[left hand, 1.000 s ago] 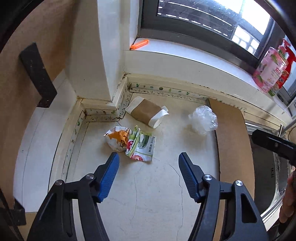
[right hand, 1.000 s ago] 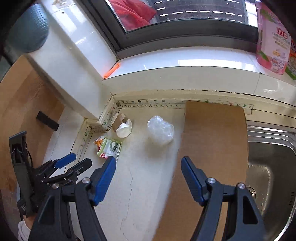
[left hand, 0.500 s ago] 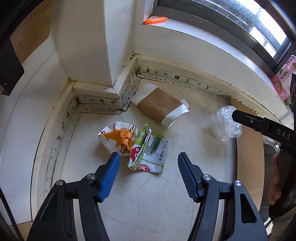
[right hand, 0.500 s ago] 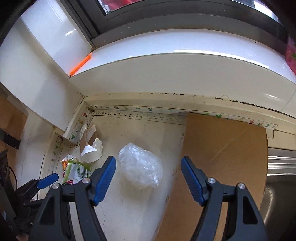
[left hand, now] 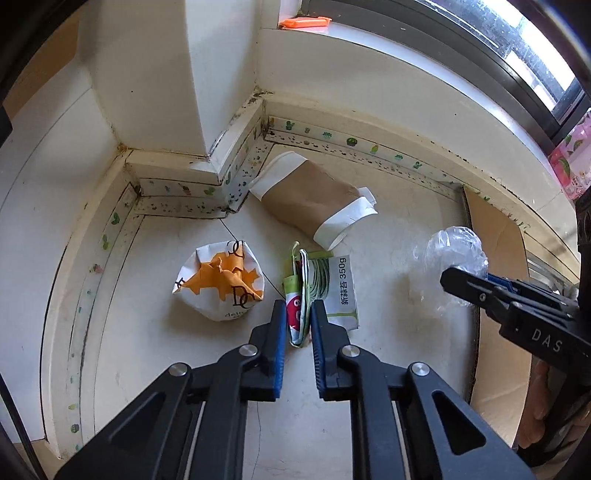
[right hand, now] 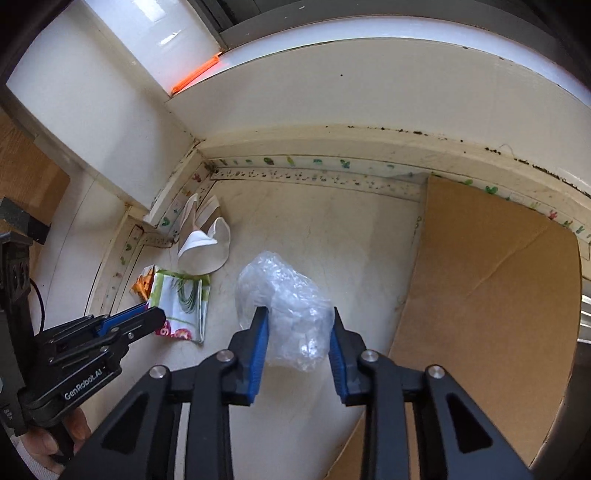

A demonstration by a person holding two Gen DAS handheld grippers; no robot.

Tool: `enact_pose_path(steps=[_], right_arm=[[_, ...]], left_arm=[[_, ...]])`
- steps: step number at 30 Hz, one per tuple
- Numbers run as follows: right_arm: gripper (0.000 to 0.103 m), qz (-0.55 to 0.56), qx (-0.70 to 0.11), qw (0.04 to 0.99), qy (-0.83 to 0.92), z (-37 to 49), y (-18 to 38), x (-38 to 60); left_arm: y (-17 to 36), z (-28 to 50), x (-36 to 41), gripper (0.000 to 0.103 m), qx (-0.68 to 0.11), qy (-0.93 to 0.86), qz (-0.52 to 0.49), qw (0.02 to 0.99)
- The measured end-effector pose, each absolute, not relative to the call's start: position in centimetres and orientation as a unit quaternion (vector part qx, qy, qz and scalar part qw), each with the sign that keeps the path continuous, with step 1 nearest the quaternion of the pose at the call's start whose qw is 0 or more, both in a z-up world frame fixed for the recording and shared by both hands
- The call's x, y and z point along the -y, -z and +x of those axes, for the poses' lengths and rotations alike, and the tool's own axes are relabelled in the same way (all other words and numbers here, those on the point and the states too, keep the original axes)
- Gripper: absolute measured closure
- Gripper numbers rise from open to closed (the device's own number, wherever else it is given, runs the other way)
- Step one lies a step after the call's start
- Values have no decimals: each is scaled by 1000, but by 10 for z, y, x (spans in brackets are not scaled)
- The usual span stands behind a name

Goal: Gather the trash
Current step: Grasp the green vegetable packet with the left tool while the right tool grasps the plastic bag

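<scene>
On the pale counter [left hand: 388,229] lies a green and white food packet [left hand: 336,284]. My left gripper [left hand: 298,306] is shut on its folded near edge; the same gripper [right hand: 147,314] and packet [right hand: 184,299] show in the right wrist view. A crumpled clear plastic wad [right hand: 284,291] sits between the blue pads of my right gripper [right hand: 298,310]. Its jaws are closing and both pads press the plastic. From the left wrist view the wad [left hand: 454,247] bulges behind that gripper [left hand: 465,280]. A squashed brown paper cup [left hand: 314,199] and a white and orange wrapper [left hand: 221,284] lie loose beside the packet.
A cardboard sheet [right hand: 498,295] covers the counter to the right, up to a sink edge [right hand: 585,321]. A tiled corner column [left hand: 147,74] and the backsplash close off the far side. An orange cutter [left hand: 304,23] lies on the windowsill, and a pink bottle [left hand: 572,162] stands at the far right.
Both grippers came down toward the counter. The left jaws closed onto the green packet's edge, and the right jaws narrowed around the plastic wad.
</scene>
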State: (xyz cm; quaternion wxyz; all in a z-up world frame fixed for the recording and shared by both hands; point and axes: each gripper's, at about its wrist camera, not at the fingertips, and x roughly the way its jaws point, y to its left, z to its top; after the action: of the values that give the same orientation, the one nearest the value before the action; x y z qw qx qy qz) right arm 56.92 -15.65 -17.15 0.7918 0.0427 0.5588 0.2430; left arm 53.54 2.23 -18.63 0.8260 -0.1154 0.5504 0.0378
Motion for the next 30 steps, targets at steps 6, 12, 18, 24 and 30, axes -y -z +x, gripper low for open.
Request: enact_pose_path(steps=[6,12,18,24,30], right_arm=[[77,54,-566,779,-264,546,173,158],[91,77,-572,766,-283,527,172,162],[92,73,-576,764,-282,502,168,163],[92,77,-583,759,-280,481,169,161],[92,73,-581,759,-283,470,172,155]], left_arm=[[183,524,-12,95,-547,-28,-117,828],[172,502,-4,96,-541,-21,-109,833],[159,468,6,97,-542,-2,-91,836],[165,437,6,96,-551,8,-88,830],[175,424,-4,59,-552,2,-101,828]])
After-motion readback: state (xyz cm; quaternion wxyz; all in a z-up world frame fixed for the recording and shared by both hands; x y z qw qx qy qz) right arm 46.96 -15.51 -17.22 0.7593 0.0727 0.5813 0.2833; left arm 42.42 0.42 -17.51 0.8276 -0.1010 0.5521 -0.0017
